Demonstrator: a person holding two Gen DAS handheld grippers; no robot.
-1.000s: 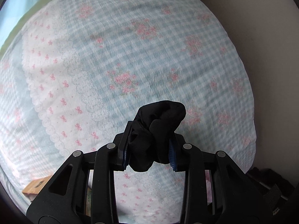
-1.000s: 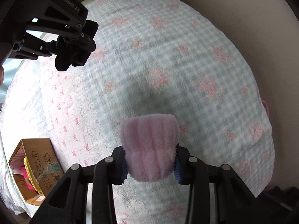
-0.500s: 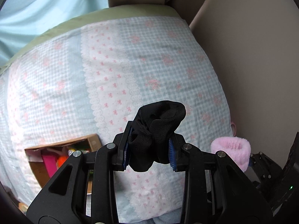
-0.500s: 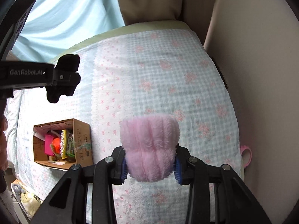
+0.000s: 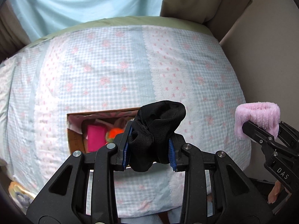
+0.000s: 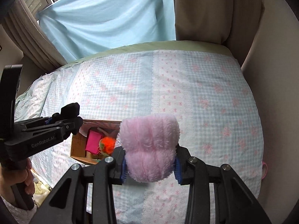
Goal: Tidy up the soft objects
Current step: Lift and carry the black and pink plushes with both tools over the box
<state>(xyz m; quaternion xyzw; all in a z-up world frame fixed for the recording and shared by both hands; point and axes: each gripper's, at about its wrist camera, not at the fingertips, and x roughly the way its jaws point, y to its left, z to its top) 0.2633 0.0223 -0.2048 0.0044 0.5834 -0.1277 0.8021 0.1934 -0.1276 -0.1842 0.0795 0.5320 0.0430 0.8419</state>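
Note:
My left gripper (image 5: pixel 149 154) is shut on a black sock (image 5: pixel 157 128) and holds it above the bed, just in front of an open cardboard box (image 5: pixel 74 141). My right gripper (image 6: pixel 150 169) is shut on a fluffy pink sock (image 6: pixel 149 149); it also shows in the left wrist view (image 5: pixel 257 120) at the right. The box (image 6: pixel 78 145) lies on the bed and holds a bright pink item (image 6: pixel 92 141) and an orange fuzzy ball (image 6: pixel 107 145). The left gripper (image 6: pixel 61 123) with the black sock (image 6: pixel 70 110) shows at the left of the right wrist view, beside the box.
A bed with a blue gingham, pink-flowered cover (image 6: pixel 186 93) fills both views. A light blue curtain (image 6: pixel 104 18) and beige drapes hang behind it. A beige wall (image 5: pixel 271 56) borders the bed's right side. Some items lie on the floor at lower left (image 5: pixel 16 192).
Both grippers have pulled back and turned left, still holding their socks. The cardboard box has come nearer the middle of both views, and the curtain now shows behind the bed.

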